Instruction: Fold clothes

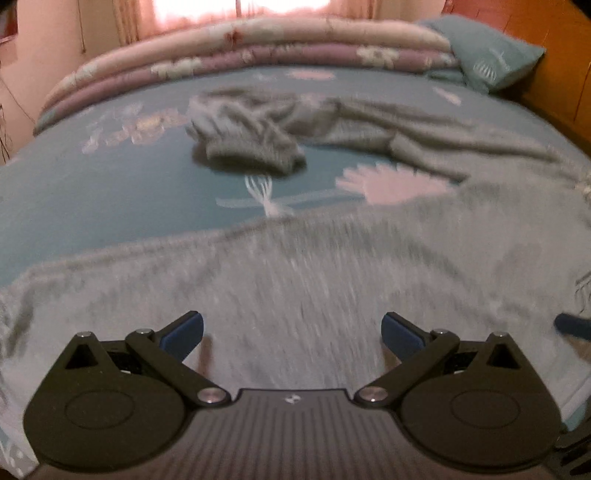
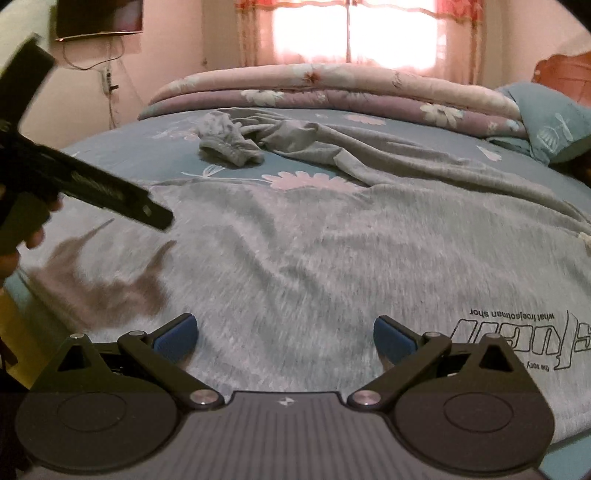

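Note:
A grey sweatshirt (image 2: pixel 332 251) lies spread over the blue flowered bed, black print (image 2: pixel 517 332) on it at the right. One sleeve runs back and ends in a bunched ribbed cuff (image 2: pixel 231 147), also the cuff (image 1: pixel 255 147) in the left wrist view. My left gripper (image 1: pixel 291 334) hovers open over the sweatshirt body (image 1: pixel 314 266), nothing between its blue pads (image 1: pixel 184 332). My right gripper (image 2: pixel 284 338) is open too, low over the cloth. The left tool's black body (image 2: pixel 92 184) shows at the left of the right wrist view, held by a hand (image 2: pixel 33 236).
A folded pink and mauve quilt (image 2: pixel 332 92) lies across the far end of the bed. A teal pillow (image 2: pixel 554 125) rests at the back right beside a wooden headboard (image 1: pixel 554 74). Bare blue sheet (image 1: pixel 110 192) lies left of the sweatshirt. A curtained window (image 2: pixel 351 33) glows behind.

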Motion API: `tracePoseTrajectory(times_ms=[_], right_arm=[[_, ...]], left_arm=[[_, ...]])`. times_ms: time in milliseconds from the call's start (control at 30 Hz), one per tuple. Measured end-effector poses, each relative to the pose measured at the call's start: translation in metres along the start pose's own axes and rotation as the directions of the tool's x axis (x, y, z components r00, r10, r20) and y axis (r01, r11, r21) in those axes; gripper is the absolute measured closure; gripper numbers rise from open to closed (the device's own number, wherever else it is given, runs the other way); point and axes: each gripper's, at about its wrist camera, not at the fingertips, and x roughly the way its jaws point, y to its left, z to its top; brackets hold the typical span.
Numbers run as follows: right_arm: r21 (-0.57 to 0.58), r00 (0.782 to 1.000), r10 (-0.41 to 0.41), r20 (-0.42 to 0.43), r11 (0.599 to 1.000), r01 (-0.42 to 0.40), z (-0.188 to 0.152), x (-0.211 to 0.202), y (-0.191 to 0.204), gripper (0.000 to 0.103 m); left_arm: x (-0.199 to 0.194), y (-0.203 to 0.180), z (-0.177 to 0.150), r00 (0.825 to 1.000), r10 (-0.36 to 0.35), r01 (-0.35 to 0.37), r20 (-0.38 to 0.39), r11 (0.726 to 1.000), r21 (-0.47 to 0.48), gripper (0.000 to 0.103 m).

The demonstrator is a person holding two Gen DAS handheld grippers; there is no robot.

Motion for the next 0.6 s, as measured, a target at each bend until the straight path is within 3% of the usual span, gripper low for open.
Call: tracePoseTrajectory(times_ms=[300,400,433,500,600], right_arm=[[-0.021,0.997,0.034,0.066,0.999,-0.032,-0.008,-0.004,-0.004,0.0],[0.066,0.996,0.058,0.072,0.996,-0.063,-0.003,-0.013,-0.015,0.0],[0.125,0.991,0.067,0.113,0.989,-0.081,-0.002,-0.02,-0.024,0.0],[0.204,0.978,0.028,0.207,0.976,-0.071,0.002,-0.034,-0.044,0.0],[0.253,0.973,-0.086,0.214,0.967,0.03,0.008,-0.032,-0.067,0.0]], left_arm=[[0.005,0.001,-0.003,0.998,0.015,-0.018,-0.054,0.998,-0.06,0.0],[0.001,0.0,-0.005,0.997,0.03,-0.035,-0.076,0.997,-0.073,0.0],[0.0,-0.001,-0.006,0.996,0.036,-0.043,-0.085,0.996,-0.076,0.0],[-0.003,-0.004,-0.01,0.994,0.046,-0.053,-0.101,0.996,-0.07,0.0],[-0.009,-0.006,-0.017,0.992,0.049,-0.058,-0.115,0.995,-0.078,0.0]])
